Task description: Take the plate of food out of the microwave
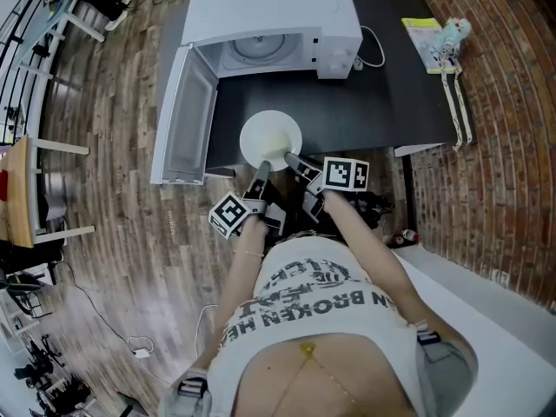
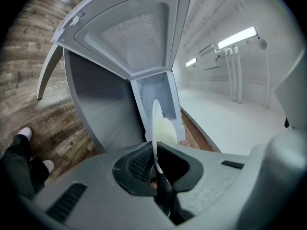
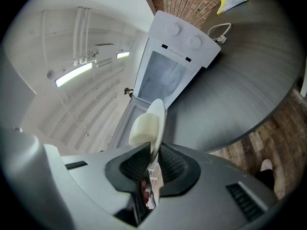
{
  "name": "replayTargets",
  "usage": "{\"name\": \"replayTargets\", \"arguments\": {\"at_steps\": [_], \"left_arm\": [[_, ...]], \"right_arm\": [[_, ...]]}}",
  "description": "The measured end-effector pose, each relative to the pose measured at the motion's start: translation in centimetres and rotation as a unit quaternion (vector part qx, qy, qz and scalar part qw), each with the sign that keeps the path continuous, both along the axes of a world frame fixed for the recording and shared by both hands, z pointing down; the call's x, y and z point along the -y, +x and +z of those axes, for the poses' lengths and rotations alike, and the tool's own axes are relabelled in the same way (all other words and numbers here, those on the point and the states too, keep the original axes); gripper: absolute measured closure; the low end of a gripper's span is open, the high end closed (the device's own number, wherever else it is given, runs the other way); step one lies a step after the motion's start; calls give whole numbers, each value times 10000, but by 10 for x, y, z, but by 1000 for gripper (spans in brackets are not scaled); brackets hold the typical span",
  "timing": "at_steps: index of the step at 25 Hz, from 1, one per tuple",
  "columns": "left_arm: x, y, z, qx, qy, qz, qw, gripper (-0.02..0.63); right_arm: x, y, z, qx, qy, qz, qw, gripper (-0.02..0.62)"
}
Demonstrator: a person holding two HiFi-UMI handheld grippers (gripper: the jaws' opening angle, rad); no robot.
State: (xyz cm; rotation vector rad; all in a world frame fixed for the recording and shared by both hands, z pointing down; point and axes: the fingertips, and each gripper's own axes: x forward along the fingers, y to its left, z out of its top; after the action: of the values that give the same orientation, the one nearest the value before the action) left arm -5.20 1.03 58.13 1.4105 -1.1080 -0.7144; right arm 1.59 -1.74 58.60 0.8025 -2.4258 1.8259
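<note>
While L claw [image 1: 261, 170] & R claw [image 1: 293, 160] clamp plate [image 1: 271, 135], dark table [image 1: 391, 85] stands on wood floor [image 1: 113, 233].

**Around the dark table**

We see a dark table [image 1: 408, 76] standing on a wooden plank floor [image 1: 122, 102], with a brick wall [image 1: 512, 146] along its right side. At the table's far right corner lies a yellow-green booklet [image 1: 422, 35], and a small pale toy figure [image 1: 453, 35] touches its right side. A white cord [image 1: 375, 50] loops on the tabletop just inward of the booklet. On the floor nearer us lies a white charger [image 1: 139, 347] with its cable.
</note>
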Motion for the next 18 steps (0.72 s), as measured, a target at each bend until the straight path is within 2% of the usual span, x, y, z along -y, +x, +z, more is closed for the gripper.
{"name": "replayTargets", "arguments": {"at_steps": [18], "left_arm": [[7,3,0,9,-5,-5,10000,583]], "right_arm": [[7,3,0,20,6,-5,10000,545]]}}
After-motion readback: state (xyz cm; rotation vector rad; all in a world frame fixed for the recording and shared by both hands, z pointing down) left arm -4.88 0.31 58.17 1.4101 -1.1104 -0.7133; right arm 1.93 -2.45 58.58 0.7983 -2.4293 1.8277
